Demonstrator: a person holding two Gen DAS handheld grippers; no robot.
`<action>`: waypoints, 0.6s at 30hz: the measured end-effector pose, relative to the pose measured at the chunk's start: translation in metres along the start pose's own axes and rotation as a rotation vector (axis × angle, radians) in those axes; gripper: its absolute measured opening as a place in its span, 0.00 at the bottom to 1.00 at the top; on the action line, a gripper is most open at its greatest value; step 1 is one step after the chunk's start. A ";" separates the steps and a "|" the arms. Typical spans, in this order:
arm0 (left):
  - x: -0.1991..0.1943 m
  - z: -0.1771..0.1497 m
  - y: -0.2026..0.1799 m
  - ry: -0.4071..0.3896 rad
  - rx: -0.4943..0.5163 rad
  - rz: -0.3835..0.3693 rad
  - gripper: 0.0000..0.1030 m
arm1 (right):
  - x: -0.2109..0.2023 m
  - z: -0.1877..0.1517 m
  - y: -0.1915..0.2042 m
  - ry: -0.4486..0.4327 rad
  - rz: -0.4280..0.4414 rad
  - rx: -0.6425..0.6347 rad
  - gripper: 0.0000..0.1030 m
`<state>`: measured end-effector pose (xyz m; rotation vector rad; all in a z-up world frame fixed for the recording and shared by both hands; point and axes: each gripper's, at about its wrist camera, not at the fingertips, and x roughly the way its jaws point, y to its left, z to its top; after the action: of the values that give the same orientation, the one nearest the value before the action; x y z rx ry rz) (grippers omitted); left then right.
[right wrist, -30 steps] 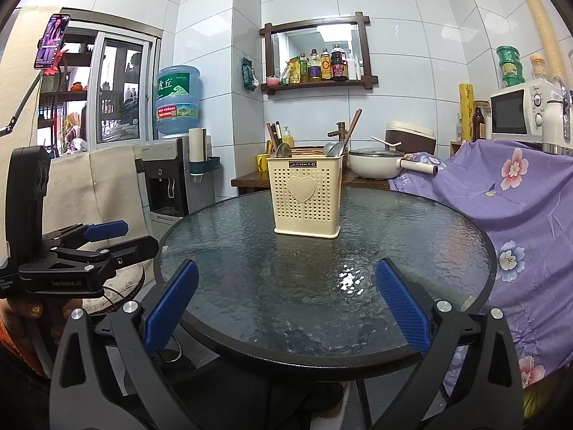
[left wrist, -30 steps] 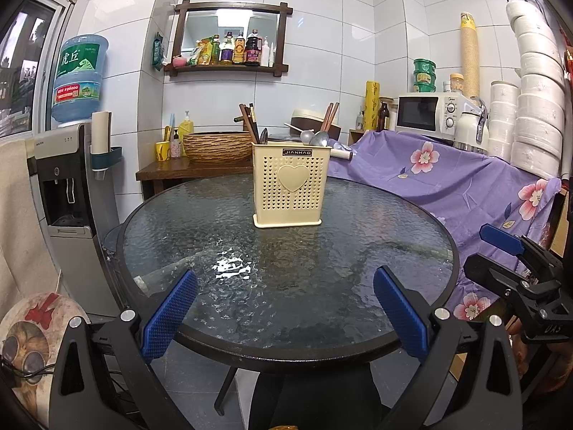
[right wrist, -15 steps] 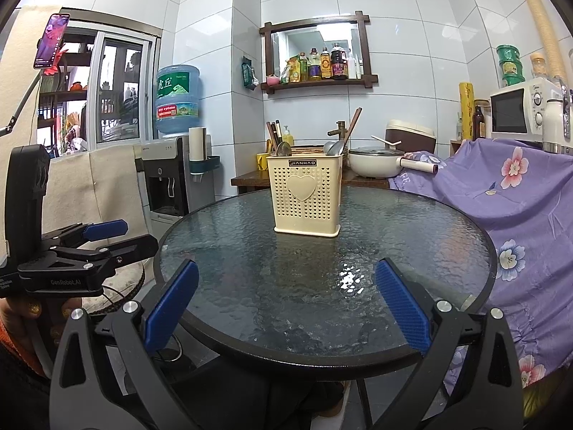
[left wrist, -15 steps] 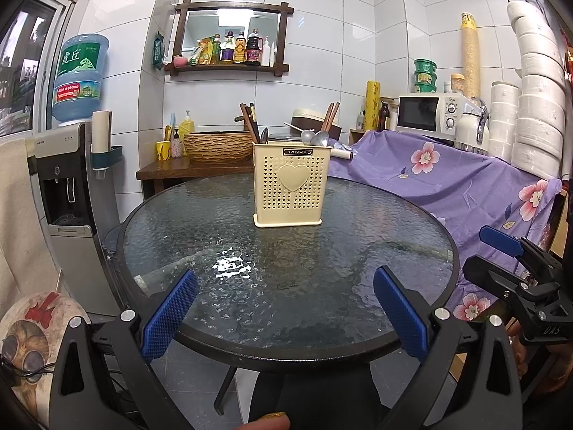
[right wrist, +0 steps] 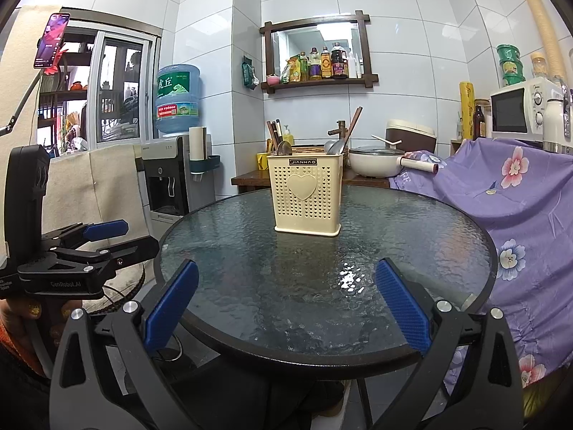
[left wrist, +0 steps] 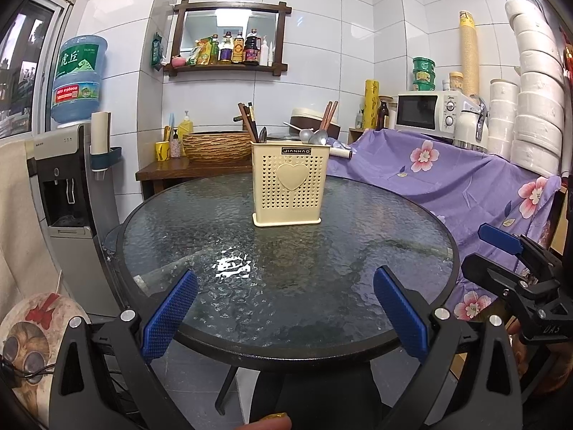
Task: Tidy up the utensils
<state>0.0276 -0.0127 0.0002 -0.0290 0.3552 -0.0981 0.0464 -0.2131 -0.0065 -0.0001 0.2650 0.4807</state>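
No movement since previous frame. Cream perforated plastic utensil caddy (left wrist: 290, 183), labelled "JIANHAO", upright on round textured-glass tabletop (left wrist: 286, 272). Left gripper (left wrist: 286, 308) and right gripper (right wrist: 286, 308) jaws wide apart, holding nothing.

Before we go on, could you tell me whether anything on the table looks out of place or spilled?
Nothing stands out: the utensil holder stands upright on the glass table, spoons and chopsticks inside, no spill.

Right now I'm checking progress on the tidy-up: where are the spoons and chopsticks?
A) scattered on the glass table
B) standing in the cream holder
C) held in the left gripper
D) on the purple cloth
B: the spoons and chopsticks stand in the cream holder on the glass table; both grippers, left and right, are open and empty.
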 end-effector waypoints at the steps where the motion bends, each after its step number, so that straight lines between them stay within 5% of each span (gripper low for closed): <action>1: 0.000 0.000 0.000 0.001 0.001 0.000 0.94 | 0.000 0.000 0.000 0.001 0.001 0.001 0.95; 18: 0.000 -0.001 -0.001 0.007 -0.002 0.002 0.94 | 0.002 -0.006 0.003 0.007 0.002 -0.002 0.95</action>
<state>0.0270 -0.0134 -0.0006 -0.0299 0.3619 -0.0959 0.0447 -0.2099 -0.0129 -0.0038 0.2715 0.4833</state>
